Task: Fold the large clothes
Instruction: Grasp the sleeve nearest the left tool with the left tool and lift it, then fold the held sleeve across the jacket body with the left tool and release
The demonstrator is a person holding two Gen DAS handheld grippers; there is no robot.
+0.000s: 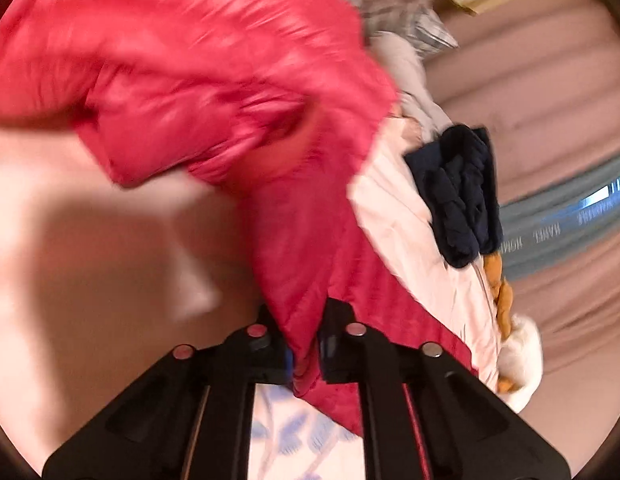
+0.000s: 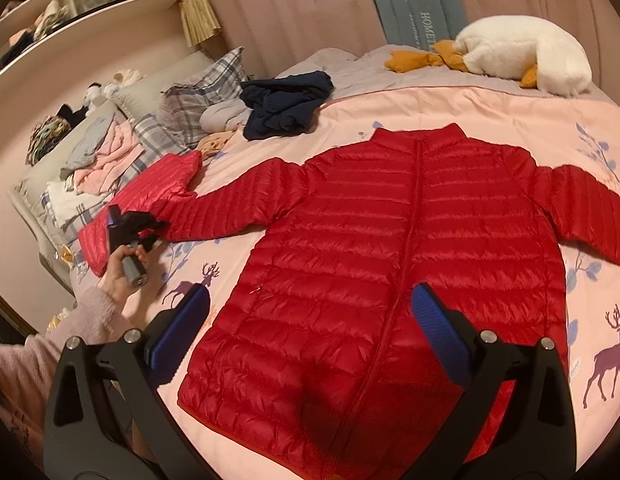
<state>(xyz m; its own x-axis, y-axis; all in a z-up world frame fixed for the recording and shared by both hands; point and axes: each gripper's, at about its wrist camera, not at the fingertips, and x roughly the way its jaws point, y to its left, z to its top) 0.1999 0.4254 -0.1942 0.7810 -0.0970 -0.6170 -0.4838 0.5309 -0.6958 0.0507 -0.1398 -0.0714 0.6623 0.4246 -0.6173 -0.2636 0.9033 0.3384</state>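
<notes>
A red quilted down jacket (image 2: 389, 248) lies flat, front up, on the pink bedspread (image 2: 489, 108), sleeves spread to both sides. My left gripper (image 1: 304, 354) is shut on the cuff end of the jacket's left sleeve (image 1: 310, 272); in the right wrist view that gripper (image 2: 150, 228) is at the sleeve end at the left. My right gripper (image 2: 310, 320) is open and empty, hovering above the jacket's lower hem. The left wrist view is motion-blurred.
A second, lighter red jacket (image 2: 150, 192) lies by the left sleeve. A dark navy garment (image 2: 286, 104) lies beyond the jacket. A white plush goose (image 2: 525, 56) sits at the far right. Plaid pillows (image 2: 206, 88) and loose clothes (image 2: 106, 156) crowd the left side.
</notes>
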